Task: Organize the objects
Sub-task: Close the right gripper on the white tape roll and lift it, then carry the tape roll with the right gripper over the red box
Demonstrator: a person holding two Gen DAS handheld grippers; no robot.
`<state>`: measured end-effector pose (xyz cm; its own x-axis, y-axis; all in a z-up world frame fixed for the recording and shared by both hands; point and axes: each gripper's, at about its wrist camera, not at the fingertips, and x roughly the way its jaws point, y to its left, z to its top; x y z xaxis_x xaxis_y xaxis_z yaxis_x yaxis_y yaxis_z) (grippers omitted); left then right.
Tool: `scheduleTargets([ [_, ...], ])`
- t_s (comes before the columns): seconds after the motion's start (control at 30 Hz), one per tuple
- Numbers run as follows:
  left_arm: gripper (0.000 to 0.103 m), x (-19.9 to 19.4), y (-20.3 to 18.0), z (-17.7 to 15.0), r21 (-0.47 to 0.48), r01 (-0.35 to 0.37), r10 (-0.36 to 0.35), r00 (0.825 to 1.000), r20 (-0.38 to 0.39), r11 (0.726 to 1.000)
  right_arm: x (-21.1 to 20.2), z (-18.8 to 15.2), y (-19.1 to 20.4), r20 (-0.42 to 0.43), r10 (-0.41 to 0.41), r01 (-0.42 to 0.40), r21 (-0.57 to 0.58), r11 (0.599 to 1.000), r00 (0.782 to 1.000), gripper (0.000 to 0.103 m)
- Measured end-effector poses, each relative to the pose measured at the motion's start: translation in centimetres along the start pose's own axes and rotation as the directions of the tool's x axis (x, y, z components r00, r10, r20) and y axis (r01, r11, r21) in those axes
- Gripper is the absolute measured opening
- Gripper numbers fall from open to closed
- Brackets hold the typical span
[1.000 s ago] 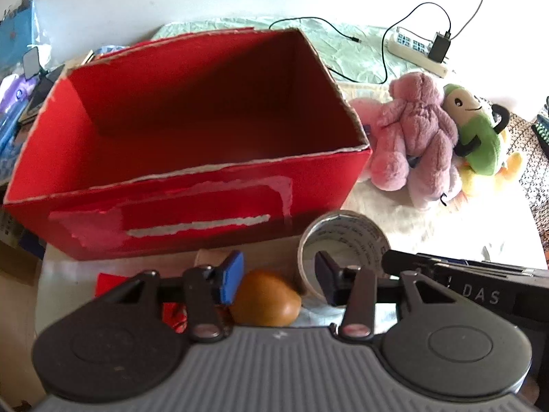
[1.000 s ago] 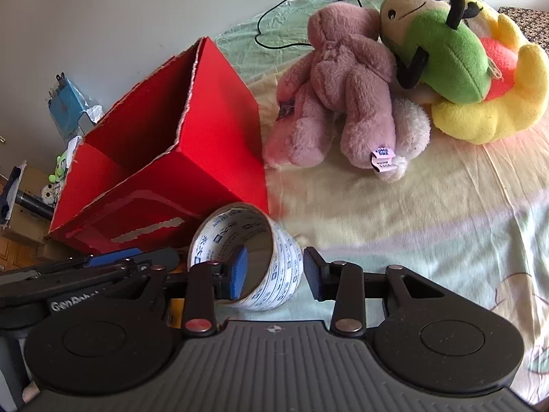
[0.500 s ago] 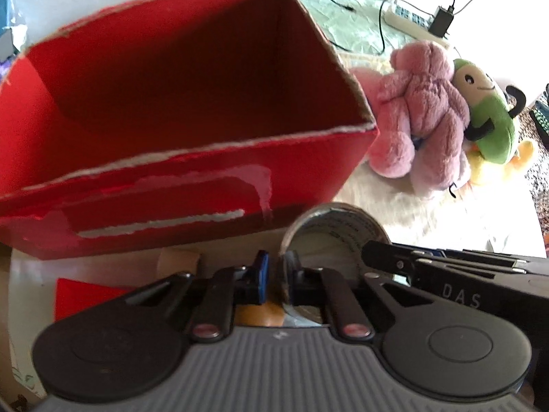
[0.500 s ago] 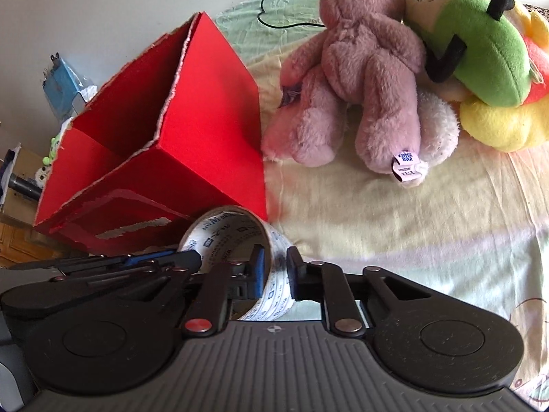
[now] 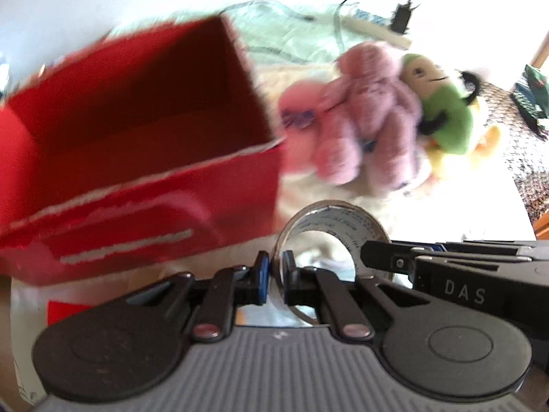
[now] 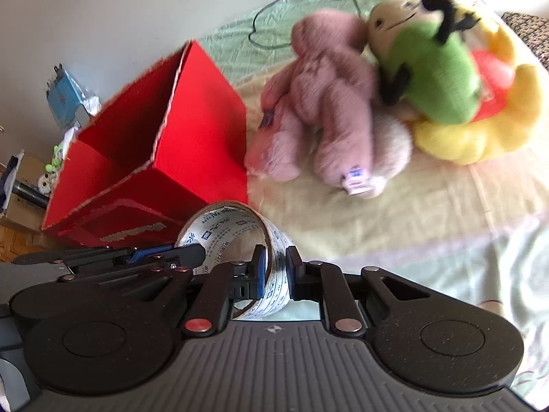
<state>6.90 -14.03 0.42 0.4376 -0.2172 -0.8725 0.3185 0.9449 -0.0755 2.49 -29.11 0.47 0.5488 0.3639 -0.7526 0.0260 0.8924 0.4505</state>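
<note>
Right tongs (image 6: pixel 274 271) clamped on the wall of a printed tape roll (image 6: pixel 236 237), left tongs (image 6: pixel 192 252) reaching in at its other side. Open red box (image 6: pixel 202 137) just behind the roll. Pink plush (image 6: pixel 326 110), green plush (image 6: pixel 435 72) and yellow plush (image 6: pixel 480 134) piled together on the bed (image 6: pixel 429 223).

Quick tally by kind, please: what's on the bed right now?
Soft plush toys: 3 (pink bear, green doll, yellow one)
Open red cardboard boxes: 1
Printed white tape rolls: 1
Total: 5
</note>
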Motion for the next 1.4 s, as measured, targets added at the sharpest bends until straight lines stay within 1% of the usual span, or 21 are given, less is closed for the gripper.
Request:
scheduleTargets([
  [0.1,0.002,-2.2,-1.8,0.3,0.04,0.008,-0.011,0.998,0.064,0.999,-2.2,0.2,-0.7,0.045,0.007,-0.006,-0.011,1.0,0.999,0.013],
  [0.2,0.002,-4.3,-3.7,0.3,0.077,0.007,-0.018,0.991,0.134,0.997,-4.4,0.5,-1.1,0.1,0.013,-0.008,-0.042,0.999,0.995,0.013],
  [0.3,0.002,-5.6,-5.1,0.8,0.101,-0.001,-0.02,0.979,0.201,0.995,-6.2,0.9,-1.3,0.149,0.029,-0.021,-0.058,0.998,0.988,0.013],
  [0.33,0.002,-6.0,-5.3,1.0,0.106,-0.004,-0.02,0.975,0.222,0.994,-6.6,1.2,-1.3,0.163,0.038,-0.029,-0.059,0.998,0.986,0.013],
  [0.37,0.002,-5.5,-5.7,1.4,0.108,-0.009,-0.017,0.97,0.243,0.994,-7.2,1.7,-1.4,0.183,0.052,-0.041,-0.064,0.997,0.982,0.013],
  [0.4,0.002,-6.2,-5.8,1.7,0.106,-0.011,-0.018,0.965,0.263,0.994,-7.3,2.2,-1.3,0.195,0.059,-0.046,-0.072,0.996,0.979,0.013],
  [0.47,0.002,-7.8,-5.1,1.9,0.093,-0.011,-0.018,0.953,0.302,0.996,-7.8,3.4,-1.1,0.225,0.082,-0.061,-0.098,0.993,0.971,0.013],
  [0.5,0.002,-8.0,-4.9,2.3,0.083,-0.014,-0.013,0.948,0.319,0.996,-7.9,4.1,-0.7,0.239,0.098,-0.072,-0.114,0.991,0.966,0.013],
  [0.57,0.002,-8.7,-4.2,3.2,0.054,-0.024,0.004,0.94,0.342,0.998,-7.6,5.1,0.3,0.238,0.117,-0.087,-0.135,0.987,0.964,0.013],
  [0.7,0.002,-9.8,-0.6,4.7,-0.015,-0.021,0.026,0.931,0.365,1.0,-6.7,7.1,3.1,0.255,0.167,-0.113,-0.214,0.97,0.952,0.013],
  [0.8,0.002,-10.4,2.2,5.5,-0.054,-0.044,0.061,0.923,0.38,0.998,-4.7,8.5,5.5,0.233,0.189,-0.128,-0.254,0.959,0.954,0.013],
  [0.83,0.002,-10.2,3.2,5.8,-0.065,-0.053,0.074,0.922,0.38,0.996,-4.0,8.9,6.4,0.224,0.19,-0.127,-0.267,0.955,0.956,0.013],
  [0.9,0.002,-9.5,5.2,6.3,-0.081,-0.056,0.082,0.927,0.367,0.995,-2.0,9.5,8.3,0.205,0.18,-0.114,-0.294,0.949,0.962,0.013],
  [1.0,0.002,-7.7,8.8,7.1,-0.106,-0.047,0.08,0.942,0.325,0.993,1.2,10.6,10.4,0.15,0.154,-0.1,-0.319,0.942,0.977,0.013],
  [1.03,0.002,-6.7,9.9,7.3,-0.114,-0.039,0.073,0.951,0.302,0.993,2.1,10.7,10.9,0.137,0.143,-0.092,-0.329,0.94,0.98,0.013],
  [1.13,0.002,-4.3,12.6,8.3,-0.133,-0.004,0.035,0.971,0.235,0.991,5.3,11.4,12.6,0.089,0.075,-0.04,-0.341,0.939,0.993,0.013],
  [1.23,0.002,-2.0,14.0,9.1,-0.133,0.019,0.004,0.985,0.174,0.991,7.9,11.6,14.1,0.06,0.001,0.02,-0.362,0.932,0.998,0.013],
  [1.33,0.002,0.4,15.3,9.8,-0.147,0.066,-0.05,0.993,0.109,0.987,9.8,11.7,15.5,0.05,-0.079,0.092,-0.4,0.912,0.996,0.013],
  [1.4,0.002,1.7,16.1,9.9,-0.158,0.091,-0.08,0.994,0.076,0.983,10.8,11.5,16.0,0.052,-0.124,0.134,-0.419,0.898,0.991,0.013],
])
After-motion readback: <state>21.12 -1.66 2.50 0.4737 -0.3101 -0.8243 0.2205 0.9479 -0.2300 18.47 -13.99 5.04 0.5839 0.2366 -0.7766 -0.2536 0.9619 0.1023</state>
